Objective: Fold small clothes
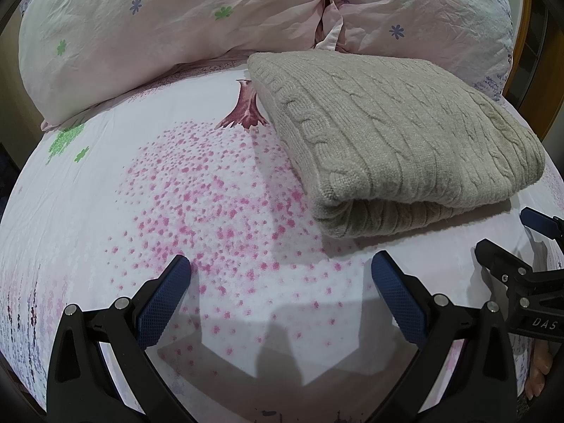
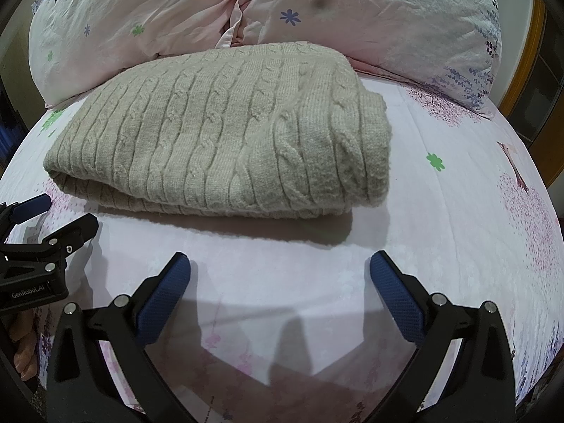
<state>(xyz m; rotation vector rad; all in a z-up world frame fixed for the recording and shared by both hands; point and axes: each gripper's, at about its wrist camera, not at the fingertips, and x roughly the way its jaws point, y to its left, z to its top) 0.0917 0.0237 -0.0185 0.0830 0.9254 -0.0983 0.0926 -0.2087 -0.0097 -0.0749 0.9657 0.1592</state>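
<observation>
A beige cable-knit sweater (image 1: pixel 398 137) lies folded into a thick rectangle on the bed; it also shows in the right wrist view (image 2: pixel 225 141). My left gripper (image 1: pixel 280 268) is open and empty, hovering over the sheet to the sweater's front left. My right gripper (image 2: pixel 280 268) is open and empty, just in front of the sweater's near folded edge. Each gripper shows in the other's view: the right gripper (image 1: pixel 507 239) at the right edge, the left gripper (image 2: pixel 63 218) at the left edge.
The bed sheet (image 1: pixel 176 194) is white with pink blossom and tree prints. Two pink floral pillows (image 1: pixel 158 24) (image 2: pixel 370 14) lie behind the sweater. A wooden bed frame (image 2: pixel 528 53) shows at the far right.
</observation>
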